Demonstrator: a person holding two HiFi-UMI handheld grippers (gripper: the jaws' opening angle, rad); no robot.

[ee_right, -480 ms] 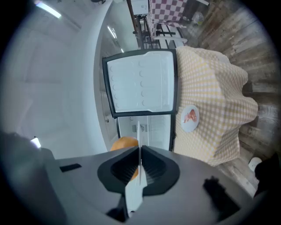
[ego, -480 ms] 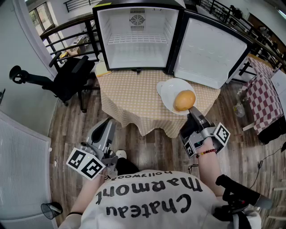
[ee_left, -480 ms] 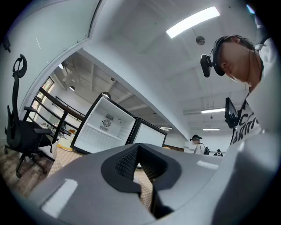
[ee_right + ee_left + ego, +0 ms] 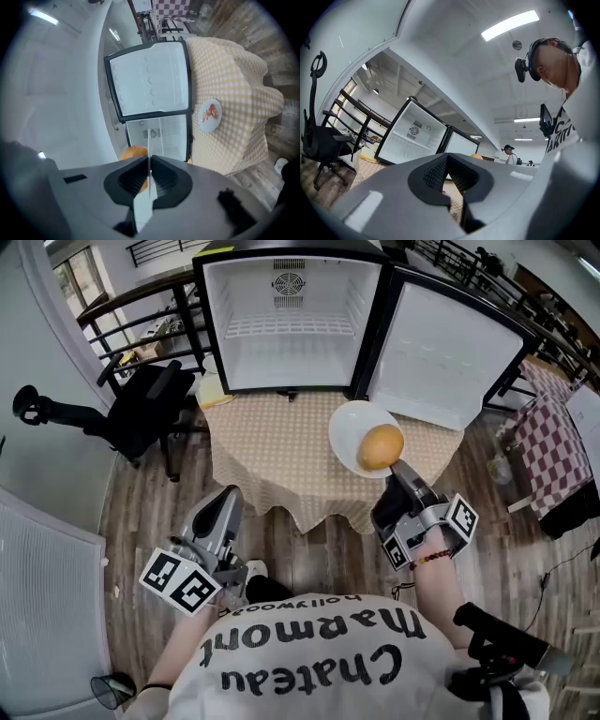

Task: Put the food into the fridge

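Note:
A round orange bun [image 4: 382,446] lies on a white plate [image 4: 347,432], held in the air over the right side of the checked table [image 4: 272,446]. My right gripper [image 4: 398,470] is shut on the plate's near rim. In the right gripper view the plate [image 4: 149,154] shows edge-on between the pads, with the bun [image 4: 133,152] to its left. A second small plate with red food [image 4: 209,116] rests on the tablecloth. The empty fridge [image 4: 291,324] stands at the table's far edge, door [image 4: 441,352] swung open to the right. My left gripper [image 4: 225,498] hangs low before the table, shut and empty [image 4: 447,161].
A black office chair [image 4: 141,404] stands left of the table, with a railing behind it. A yellow item [image 4: 214,388] lies on the table's far left corner. Another table with a red-checked cloth [image 4: 553,442] is at the right. A person [image 4: 508,152] stands far off.
The plate with the bun has shifted a little toward the fridge and now hides the small plate beneath it in the head view. The left gripper has stayed put.

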